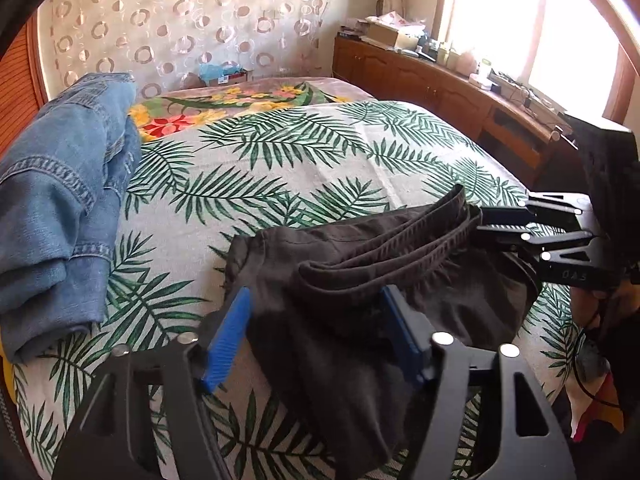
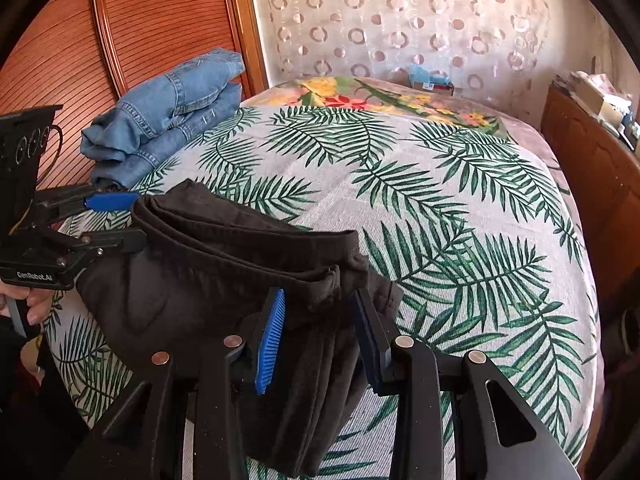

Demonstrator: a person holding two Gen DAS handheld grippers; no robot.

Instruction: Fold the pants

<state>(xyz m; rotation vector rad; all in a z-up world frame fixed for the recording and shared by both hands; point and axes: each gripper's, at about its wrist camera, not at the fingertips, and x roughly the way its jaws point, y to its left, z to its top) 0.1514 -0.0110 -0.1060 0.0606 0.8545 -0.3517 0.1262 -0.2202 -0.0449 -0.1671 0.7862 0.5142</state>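
Pants point(image 1: 360, 280) — dark, soft, bunched

Left wrist view: mounted behind the left gripper point(image 1: 316, 336), tilted down over the bed point(image 1: 304, 160), very near the dark pants point(image 1: 360, 280); faces the curtain point(image 1: 192, 20) and window point(image 1: 520, 20). The right gripper point(image 1: 496, 224) enters at right edge.

Right wrist view: behind the right gripper point(image 2: 320, 336), same downward tilt, equally near; faces the curtain point(image 2: 400, 20). The left gripper point(image 2: 120, 220) enters at left edge.

Shared: bed point(image 2: 440, 184), dark pants point(image 2: 208, 272), folded jeans point(image 1: 60, 184) point(image 2: 168, 120) at upper left, curtain.
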